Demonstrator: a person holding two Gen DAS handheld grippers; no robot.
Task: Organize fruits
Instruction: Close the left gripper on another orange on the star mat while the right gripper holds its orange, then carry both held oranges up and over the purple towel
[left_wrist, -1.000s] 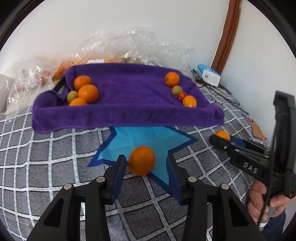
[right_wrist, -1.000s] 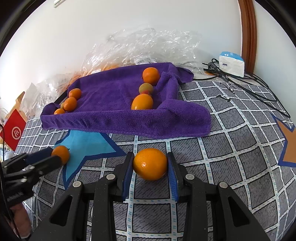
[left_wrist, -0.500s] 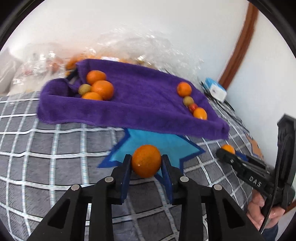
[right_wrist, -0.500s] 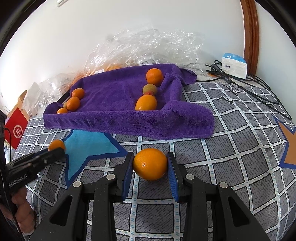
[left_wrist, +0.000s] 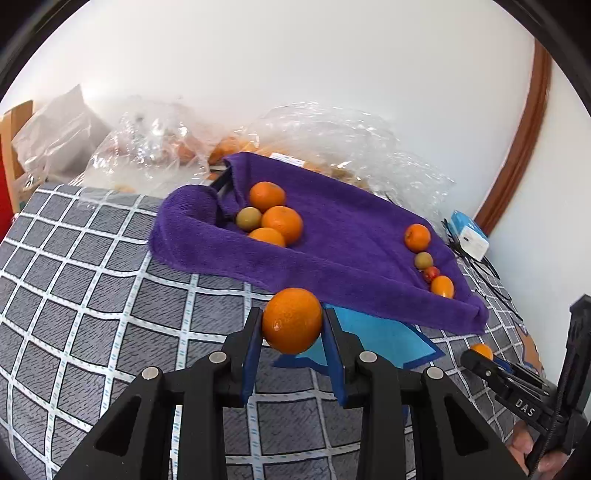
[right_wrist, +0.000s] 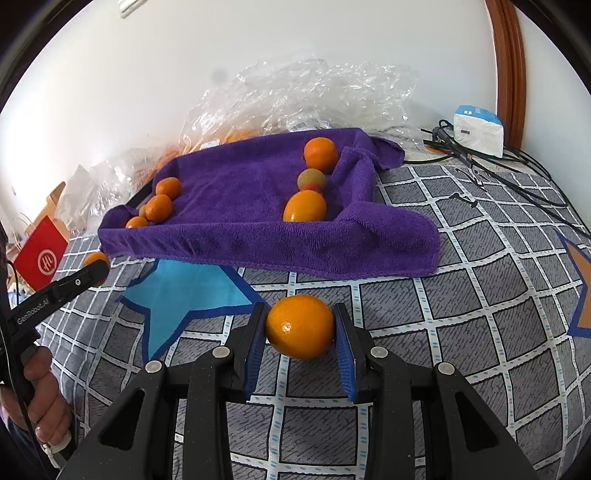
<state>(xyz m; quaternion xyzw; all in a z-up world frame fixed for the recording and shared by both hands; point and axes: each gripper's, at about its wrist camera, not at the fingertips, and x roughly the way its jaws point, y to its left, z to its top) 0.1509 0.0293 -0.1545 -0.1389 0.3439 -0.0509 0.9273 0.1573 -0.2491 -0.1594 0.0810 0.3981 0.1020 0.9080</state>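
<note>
- Left claw (left_wrist: 291, 325) clamped on an orange (left_wrist: 291, 320), right claw (right_wrist: 300, 328) clamped on another orange (right_wrist: 300, 326)
- Best carried level, released low over the purple towel (right_wrist: 258, 236) just ahead
- Counted there: three oranges and one greenish fruit far left; two oranges, one greenish, one small red far right

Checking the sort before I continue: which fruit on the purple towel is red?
The small red fruit in the right-hand row on the purple towel, between the greenish fruit and the nearest orange.
</note>
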